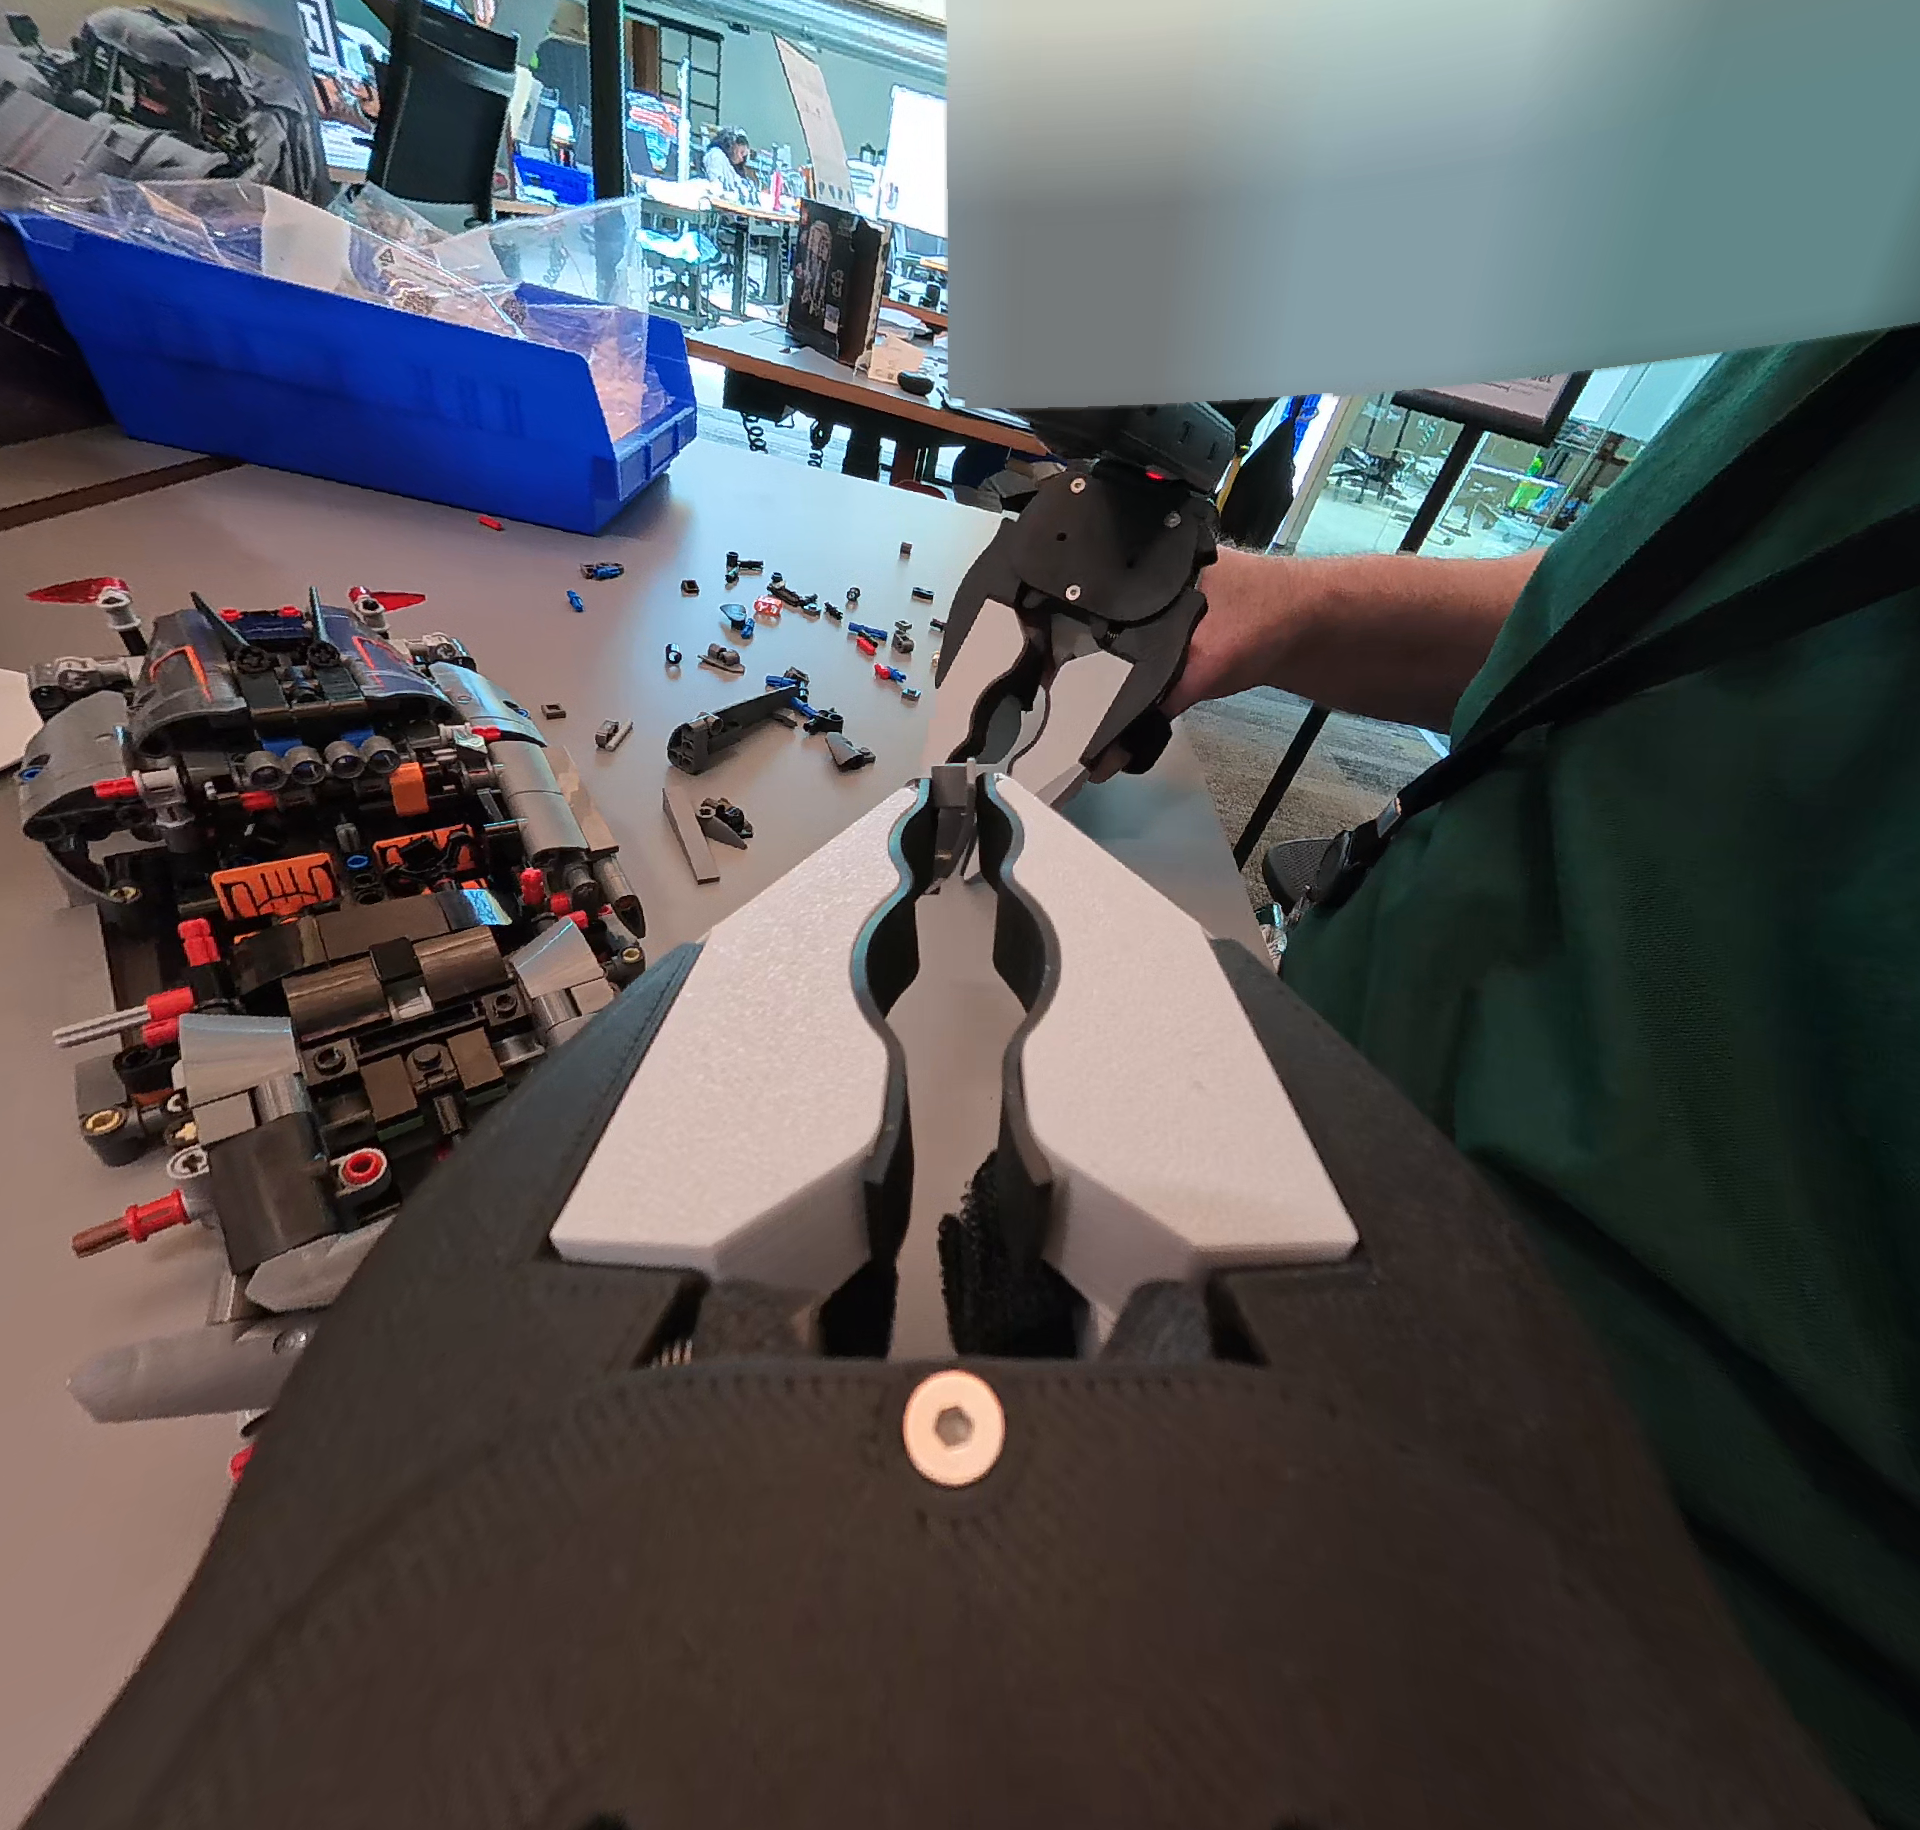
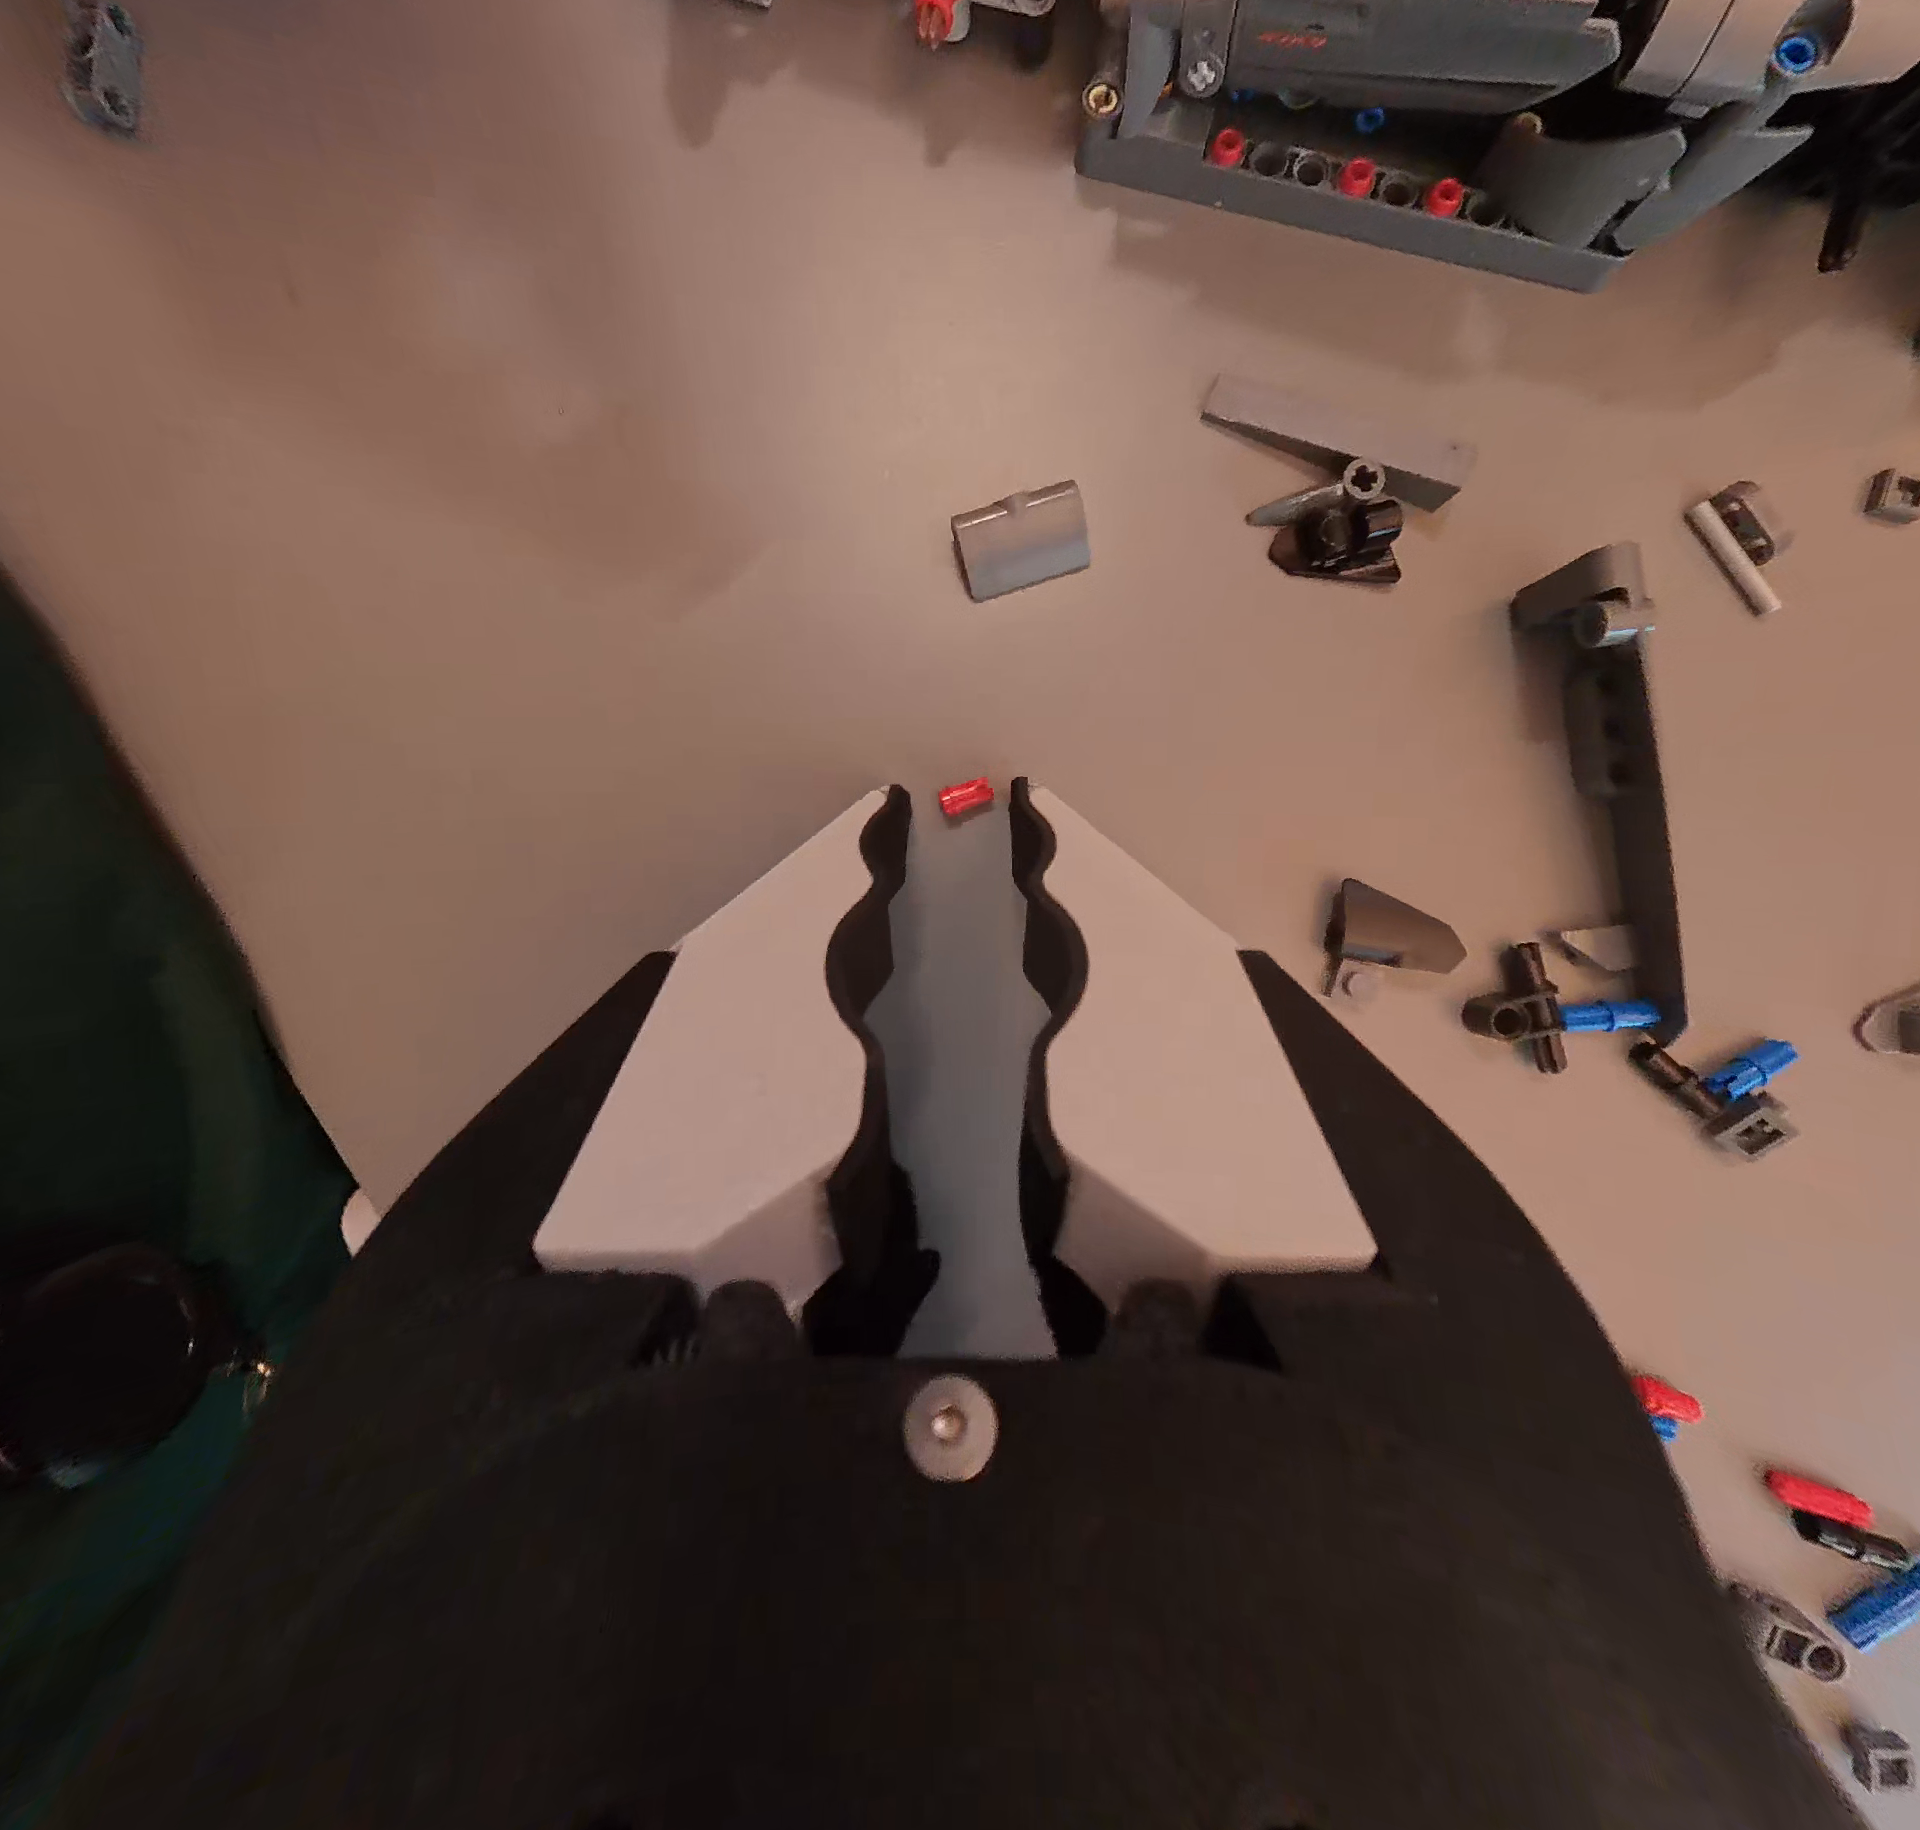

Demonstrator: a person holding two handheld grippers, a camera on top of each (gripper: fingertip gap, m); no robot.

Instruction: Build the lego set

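Grippers were both in view above the grey counter (image 2: pixel 520 430). The left gripper (image 1: pixel 954 814) pinched a small grey piece (image 1: pixel 951 812) between its fingertips, held up in the air. The right gripper (image 2: pixel 958 795) pointed down at the counter with its fingers spread a little, and a small red pin (image 2: pixel 965 796) showed between the tips; I could not tell if they touched it. Just beyond the pin lay a curved grey piece (image 2: pixel 1020 538). Farther to the right lay a long dark beam (image 2: pixel 1621 793) and loose blue, red and black pins. In the left wrist view the half-built model (image 1: pixel 312 876) stood on the counter to the left, with a blue bin (image 1: pixel 343 378) behind it, holding clear bags. A person in a green shirt (image 1: pixel 1662 949) held the right gripper.
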